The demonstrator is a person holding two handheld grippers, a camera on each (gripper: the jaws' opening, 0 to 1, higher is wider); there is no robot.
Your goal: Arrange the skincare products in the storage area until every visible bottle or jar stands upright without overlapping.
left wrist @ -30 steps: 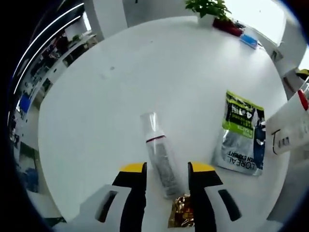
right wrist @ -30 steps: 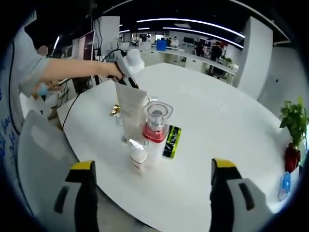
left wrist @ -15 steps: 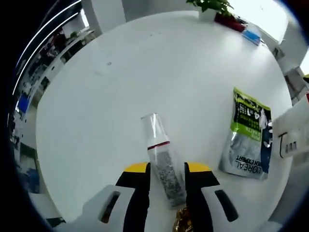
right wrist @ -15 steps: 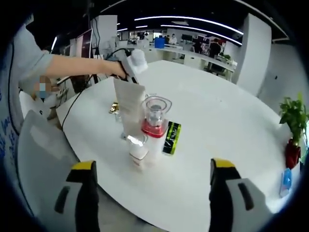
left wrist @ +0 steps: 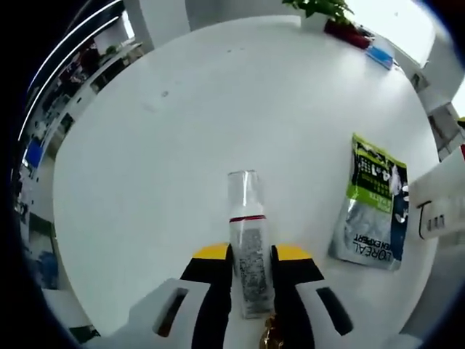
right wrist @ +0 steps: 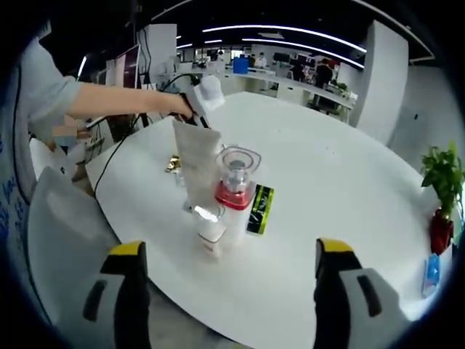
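Left gripper (left wrist: 251, 256): jaws drawn in tight on the clear spray bottle (left wrist: 248, 243), pads pressing both sides of its speckled body, and that is a firm grip.

Clear spray bottle: lying flat on the white desk (left wrist: 182, 131), clear cap pointing straight ahead of the gripper, a thin red band where cap meets body.

Just under the gripper: a gold wrapper (left wrist: 270, 336) peeking out by the bottle's base, right between the jaws.

Off to the gripper's right: a green and silver sachet (left wrist: 370, 203) flat on the desk, and past it the edge of a white tube (left wrist: 440, 203).

Far ahead: a potted plant (left wrist: 320, 10) at the desk's far edge.

Right gripper (right wrist: 231, 254): jaws spread wide apart and holding nothing, hanging back off the near edge of the desk (right wrist: 327, 182).

Straight ahead of it: the cluster, all upright. A small white jar (right wrist: 209, 230) nearest, a red-collared bottle (right wrist: 236, 190) with a clear cap behind it, the white tube (right wrist: 196, 166) standing tall to their left.

Beside the cluster: the sachet (right wrist: 259, 209) flat on the desk, just to the right of the red-collared bottle.

Beyond the cluster: a person's hand (right wrist: 174, 106) reaching in from the left.
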